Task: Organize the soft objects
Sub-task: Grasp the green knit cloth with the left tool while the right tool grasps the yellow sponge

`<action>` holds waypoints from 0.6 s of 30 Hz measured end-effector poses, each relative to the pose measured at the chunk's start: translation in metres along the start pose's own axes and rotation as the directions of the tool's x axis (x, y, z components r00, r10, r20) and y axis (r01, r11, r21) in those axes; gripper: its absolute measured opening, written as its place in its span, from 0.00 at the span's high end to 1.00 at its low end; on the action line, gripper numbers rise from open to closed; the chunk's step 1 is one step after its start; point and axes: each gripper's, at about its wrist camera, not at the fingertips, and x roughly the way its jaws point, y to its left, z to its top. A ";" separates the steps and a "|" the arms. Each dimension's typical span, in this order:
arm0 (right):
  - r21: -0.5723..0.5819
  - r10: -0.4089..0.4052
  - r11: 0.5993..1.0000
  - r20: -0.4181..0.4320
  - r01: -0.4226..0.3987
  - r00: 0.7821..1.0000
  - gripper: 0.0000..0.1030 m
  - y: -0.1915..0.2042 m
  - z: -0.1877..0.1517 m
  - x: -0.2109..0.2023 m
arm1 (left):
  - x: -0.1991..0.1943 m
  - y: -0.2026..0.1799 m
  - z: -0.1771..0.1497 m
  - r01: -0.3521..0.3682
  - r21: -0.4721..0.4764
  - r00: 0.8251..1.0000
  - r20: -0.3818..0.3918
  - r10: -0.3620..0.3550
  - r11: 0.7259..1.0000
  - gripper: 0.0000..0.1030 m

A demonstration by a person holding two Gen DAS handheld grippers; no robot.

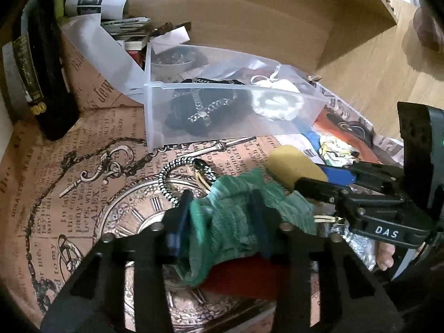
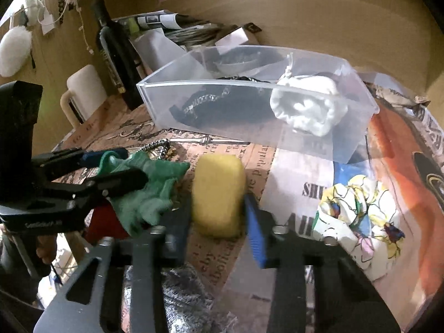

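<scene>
The clear plastic rectangular bin (image 2: pixel 358 127) holds a black chained scrunchie (image 2: pixel 222 111) and white scrunchie (image 2: pixel 308 111). In front of it, the left gripper (image 1: pixel 220 213) clamps a green cloth (image 1: pixel 236 222); the right gripper (image 2: pixel 219 213) squeezes a yellow sponge (image 2: pixel 217 194).

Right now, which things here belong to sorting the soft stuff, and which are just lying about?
Job:
green knitted cloth, in left gripper
yellow foam sponge, in right gripper
clear plastic bin
flowered fabric bundle

Lying about:
dark glass bottle
stacked papers
striped cord

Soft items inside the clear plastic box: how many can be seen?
2. A black scrunchie with a chain lies at the box's left side, a white scrunchie at its right. More may be hidden behind them.
</scene>
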 end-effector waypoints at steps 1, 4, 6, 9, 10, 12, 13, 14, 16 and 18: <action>0.002 -0.005 1.000 0.008 0.005 1.000 0.71 -0.001 0.000 -0.002 | -0.002 -0.001 0.000 -0.008 0.009 1.000 0.007 0.008 1.000 0.72; 0.005 -0.010 1.000 0.037 0.010 0.999 0.71 -0.003 0.001 -0.009 | -0.007 -0.003 0.003 -0.009 0.016 1.000 0.017 0.009 1.000 0.82; 0.007 -0.014 1.000 0.052 0.014 0.999 0.71 -0.004 0.002 -0.013 | -0.011 -0.004 0.006 -0.008 0.020 1.000 0.027 0.007 1.000 0.84; 0.012 -0.019 1.000 0.075 0.019 0.997 0.71 -0.006 0.006 -0.020 | -0.019 -0.006 0.012 -0.012 0.025 0.999 0.051 0.011 1.000 0.86; 0.015 -0.021 1.000 0.086 0.019 0.996 0.71 -0.007 0.007 -0.024 | -0.023 -0.007 0.015 -0.013 0.025 0.998 0.064 0.011 1.000 0.86; 0.017 -0.026 1.000 0.108 0.025 0.994 0.71 -0.010 0.010 -0.031 | -0.031 -0.007 0.022 -0.014 0.026 0.996 0.092 0.011 1.000 0.86; 0.017 -0.030 0.999 0.119 0.028 0.992 0.71 -0.009 0.012 -0.034 | -0.035 -0.007 0.026 -0.012 0.030 0.994 0.109 0.008 0.999 0.86; 0.016 -0.033 0.999 0.130 0.032 0.991 0.71 -0.009 0.015 -0.036 | -0.038 -0.007 0.029 -0.012 0.031 0.992 0.123 0.008 0.999 0.86; 0.015 -0.042 0.999 0.156 0.040 0.987 0.71 -0.010 0.021 -0.044 | -0.047 -0.008 0.038 -0.018 0.035 0.987 0.163 0.012 0.999 0.86; 0.015 -0.048 0.999 0.178 0.046 0.983 0.71 -0.011 0.026 -0.050 | -0.052 -0.008 0.048 -0.024 0.034 0.980 0.197 0.017 0.999 0.86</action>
